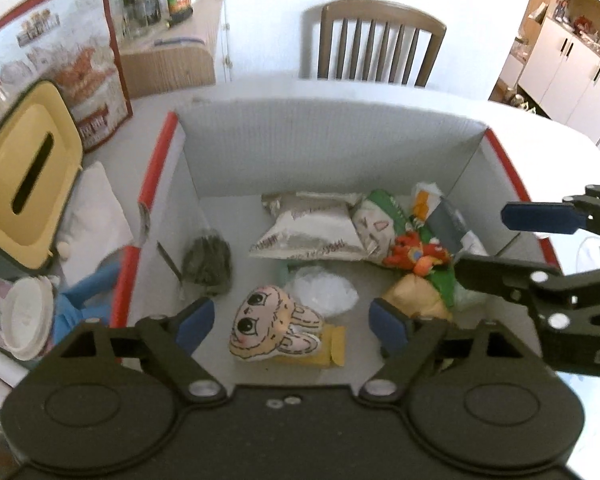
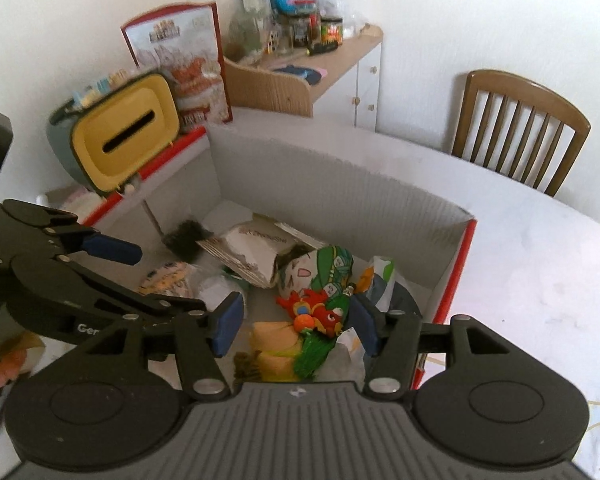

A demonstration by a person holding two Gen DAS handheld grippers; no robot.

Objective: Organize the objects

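Note:
An open cardboard box point(image 1: 324, 148) with red outer sides stands on the white table; it also shows in the right wrist view point(image 2: 340, 184). Inside lie a bunny-face plush point(image 1: 274, 330), a white snack bag point(image 1: 308, 232), a dark fuzzy item point(image 1: 207, 266), a red dragon toy point(image 1: 416, 258) and a green pouch point(image 2: 332, 268). My left gripper point(image 1: 290, 326) is open and empty above the plush. My right gripper point(image 2: 296, 322) is open and empty above the red dragon toy point(image 2: 320, 314). The right gripper also shows at the right of the left wrist view point(image 1: 496, 240).
A yellow-topped tissue box point(image 1: 24, 176) and a red-framed printed carton point(image 1: 64, 56) stand left of the box. A blue toy point(image 1: 84, 300) and white lids point(image 1: 26, 320) lie at the left. A wooden chair point(image 1: 374, 50) and a side cabinet point(image 2: 332, 64) stand behind the table.

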